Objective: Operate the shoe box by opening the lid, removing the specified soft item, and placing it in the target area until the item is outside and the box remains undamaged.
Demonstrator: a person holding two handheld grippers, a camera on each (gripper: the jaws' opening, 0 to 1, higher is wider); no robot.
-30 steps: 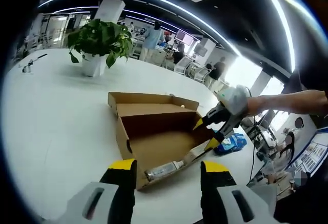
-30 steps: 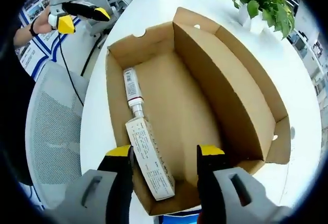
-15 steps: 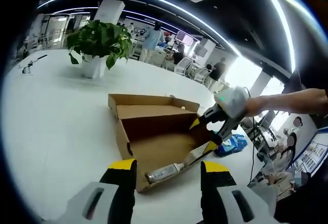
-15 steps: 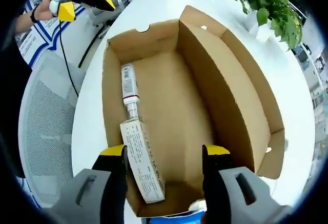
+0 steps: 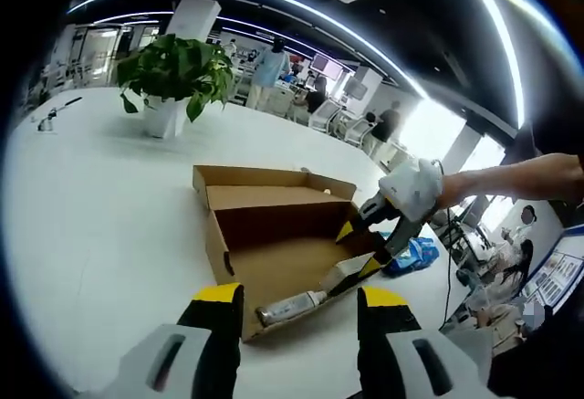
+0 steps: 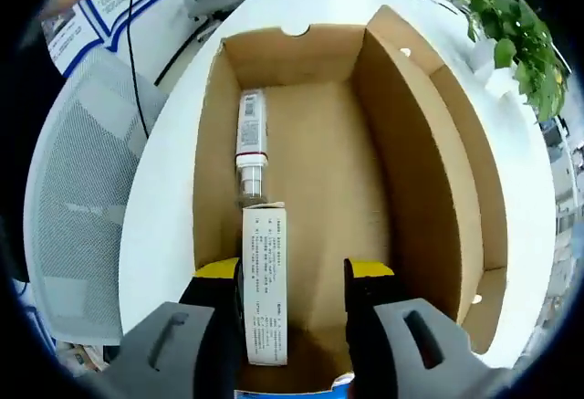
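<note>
— Where the right gripper point(image 6: 292, 276) hangs over the open brown cardboard shoe box point(image 6: 415, 157), how do its jaws stand?
— Apart, clamped on nothing. Just beyond them, a white printed carton point(image 6: 264, 294) lies inside, against the box's wall; a white tube with a red band point(image 6: 251, 148) lies past it.
— Left gripper point(image 5: 299, 300)?
— Spread too, short of the box; beyond stands a potted green plant point(image 5: 173, 79) on the white table point(image 5: 91, 207).

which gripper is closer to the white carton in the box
Right. The right gripper is open over the shoe box, jaws around the white carton. The left gripper hangs outside the box's far end.
</note>
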